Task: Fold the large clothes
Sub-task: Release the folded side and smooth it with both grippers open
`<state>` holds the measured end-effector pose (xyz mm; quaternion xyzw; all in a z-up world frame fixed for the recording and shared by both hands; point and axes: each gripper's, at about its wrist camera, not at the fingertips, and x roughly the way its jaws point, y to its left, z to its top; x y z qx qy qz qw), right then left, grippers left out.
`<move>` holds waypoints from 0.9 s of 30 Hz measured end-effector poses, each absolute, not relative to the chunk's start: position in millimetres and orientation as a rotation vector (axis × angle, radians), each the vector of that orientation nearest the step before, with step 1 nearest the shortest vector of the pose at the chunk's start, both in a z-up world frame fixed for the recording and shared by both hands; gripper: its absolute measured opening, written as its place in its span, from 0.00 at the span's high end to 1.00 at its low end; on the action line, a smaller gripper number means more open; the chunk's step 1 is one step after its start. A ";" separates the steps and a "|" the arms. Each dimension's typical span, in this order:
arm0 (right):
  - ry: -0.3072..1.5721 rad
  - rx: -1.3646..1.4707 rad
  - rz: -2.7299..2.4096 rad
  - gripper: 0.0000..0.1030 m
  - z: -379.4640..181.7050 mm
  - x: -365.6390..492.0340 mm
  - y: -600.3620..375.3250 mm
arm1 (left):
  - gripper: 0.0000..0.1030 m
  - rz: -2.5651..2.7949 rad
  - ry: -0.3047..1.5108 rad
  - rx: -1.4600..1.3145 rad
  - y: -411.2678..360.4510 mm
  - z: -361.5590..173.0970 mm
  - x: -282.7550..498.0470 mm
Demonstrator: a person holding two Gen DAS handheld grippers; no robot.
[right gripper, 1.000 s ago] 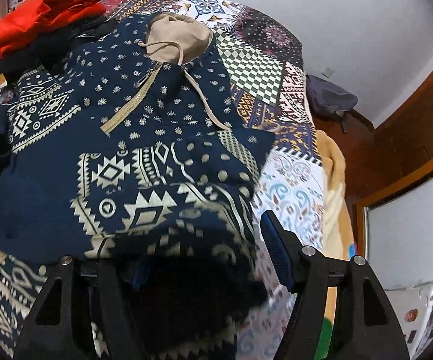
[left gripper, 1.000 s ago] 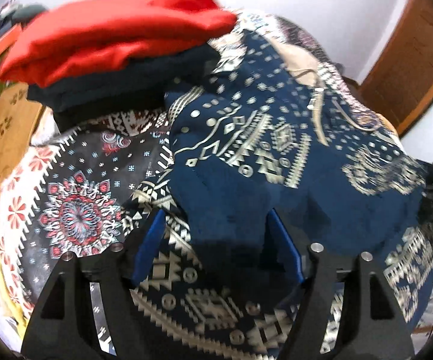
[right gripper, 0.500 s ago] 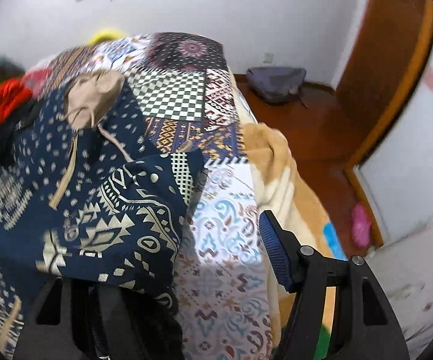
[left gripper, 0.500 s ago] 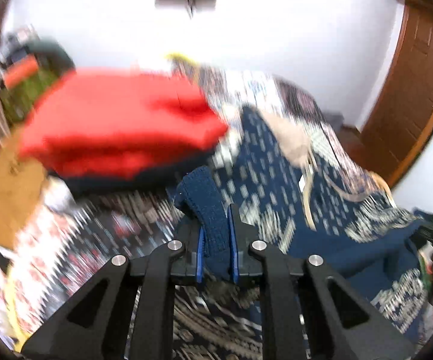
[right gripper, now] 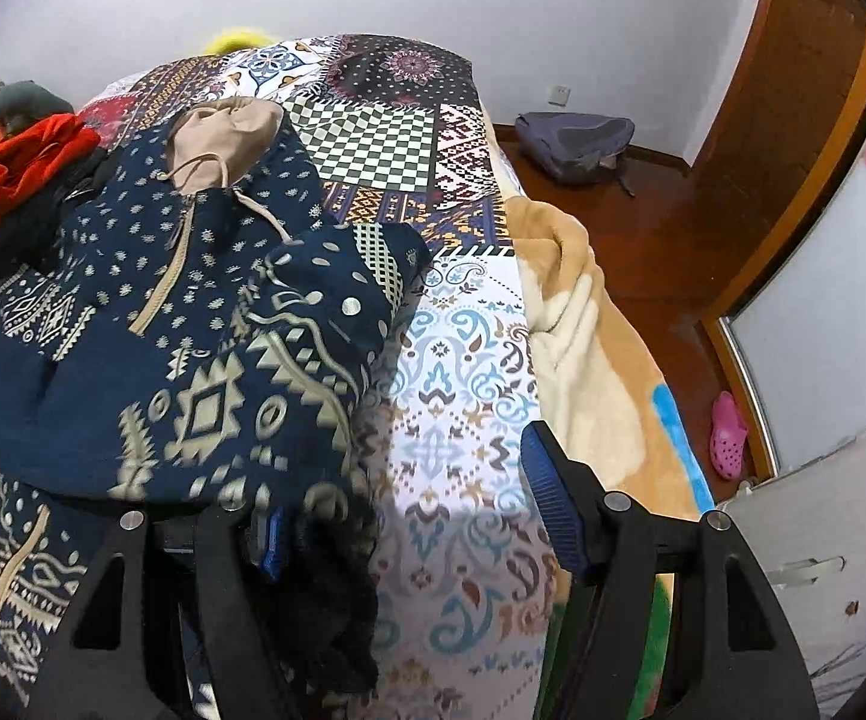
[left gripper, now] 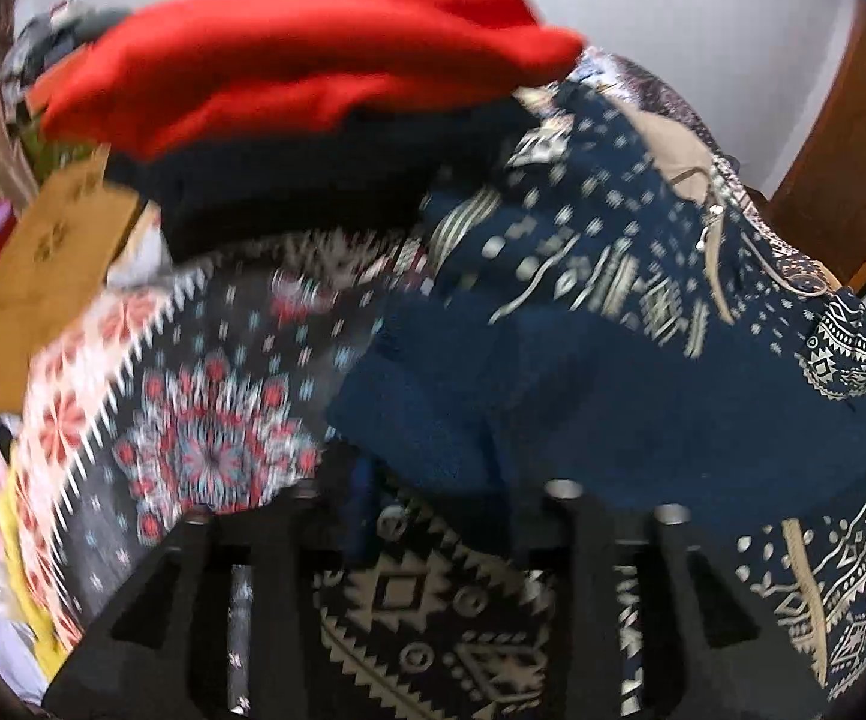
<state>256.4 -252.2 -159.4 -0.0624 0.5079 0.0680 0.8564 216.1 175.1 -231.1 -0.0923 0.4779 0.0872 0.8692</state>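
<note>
- Presently, the navy hooded sweatshirt with a cream geometric print, tan hood lining and a zip (right gripper: 151, 324) is spread on the patchwork-patterned bedspread (right gripper: 463, 420) of a bed, with one sleeve laid across the chest.
- A stack of folded garments topped by a red one (left gripper: 289, 72) stands just beside its shoulder.
- The left tool (left gripper: 433, 504) is seen with its jaws opening; a navy fold hangs over the gap, but no pad is shown pressing it.
- The right tool (right gripper: 403, 510) is held apart; dark fabric drapes over its left finger, and nothing is clamped.
- The garment is judged soft, thick and limp, fairly heavy for cloth, and not fragile; sagging is to be expected wherever it is unsupported.
- Hold is best taken at the ribbed hem corners or the shoulder seams, with zip and drawcords avoided.
</note>
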 end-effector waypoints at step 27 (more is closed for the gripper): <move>1.054 0.013 0.164 0.33 -128.6 221.0 -292.5 | 0.28 0.152 1.011 -0.153 176.2 -203.0 179.5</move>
